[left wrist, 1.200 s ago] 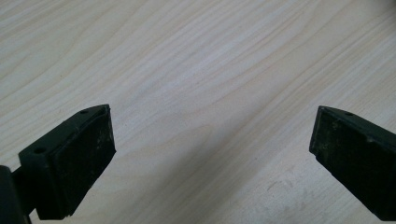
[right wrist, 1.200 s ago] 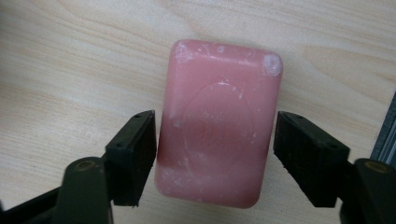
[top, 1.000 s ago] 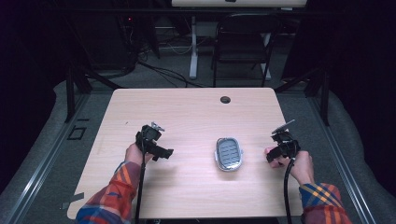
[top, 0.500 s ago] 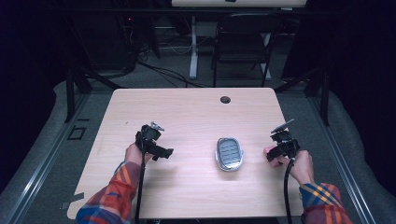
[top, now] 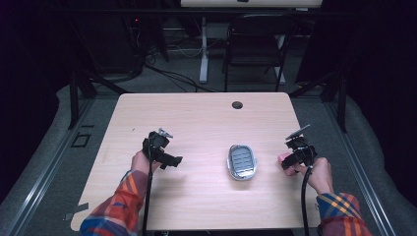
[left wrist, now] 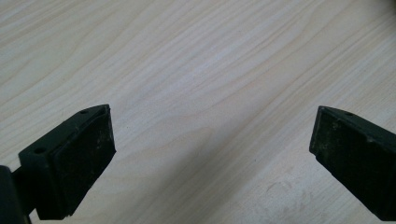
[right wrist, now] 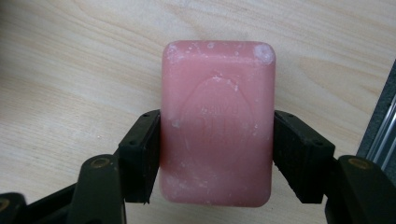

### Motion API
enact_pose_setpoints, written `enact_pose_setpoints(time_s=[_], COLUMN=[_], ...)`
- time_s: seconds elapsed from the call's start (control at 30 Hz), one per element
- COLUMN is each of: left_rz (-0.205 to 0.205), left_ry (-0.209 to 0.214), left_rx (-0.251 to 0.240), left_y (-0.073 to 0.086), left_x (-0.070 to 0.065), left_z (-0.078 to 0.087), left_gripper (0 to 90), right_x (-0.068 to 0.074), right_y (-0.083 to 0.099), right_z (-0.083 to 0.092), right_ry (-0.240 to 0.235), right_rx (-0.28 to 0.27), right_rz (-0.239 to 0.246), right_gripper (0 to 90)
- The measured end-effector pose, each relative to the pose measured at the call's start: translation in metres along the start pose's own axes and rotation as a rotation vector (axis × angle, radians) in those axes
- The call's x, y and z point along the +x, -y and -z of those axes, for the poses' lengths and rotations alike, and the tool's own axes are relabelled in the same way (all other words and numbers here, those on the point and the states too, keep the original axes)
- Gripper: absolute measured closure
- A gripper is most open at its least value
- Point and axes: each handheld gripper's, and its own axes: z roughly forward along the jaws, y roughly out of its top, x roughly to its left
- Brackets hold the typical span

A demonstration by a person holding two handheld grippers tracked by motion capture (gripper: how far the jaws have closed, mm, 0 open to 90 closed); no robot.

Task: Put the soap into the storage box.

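While right tongs (right wrist: 217,154) clamp one pink soap bar (right wrist: 217,123), left tongs (left wrist: 210,154) gape beside one soap dish (top: 241,162).

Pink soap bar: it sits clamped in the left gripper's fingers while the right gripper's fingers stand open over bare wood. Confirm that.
Not right: the grippers are swapped. The right gripper view shows the pink soap bar clamped between the right gripper fingers; the left gripper view shows the left gripper fingers open over bare table.
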Motion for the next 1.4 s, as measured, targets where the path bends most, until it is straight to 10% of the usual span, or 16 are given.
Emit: enact_pose_setpoints(time_s=[1.4], left_rz=[-0.013], left_ry=[0.001], left_rx=[0.002], left_y=[-0.001], left_x=[-0.002], left_z=[-0.001], left_gripper=[0.1], right_x=[0.019], right_y=[-0.002], right_z=[0.035], right_ry=[-0.050], right_rx=[-0.044], right_rz=[0.068], right_gripper=[37.0])
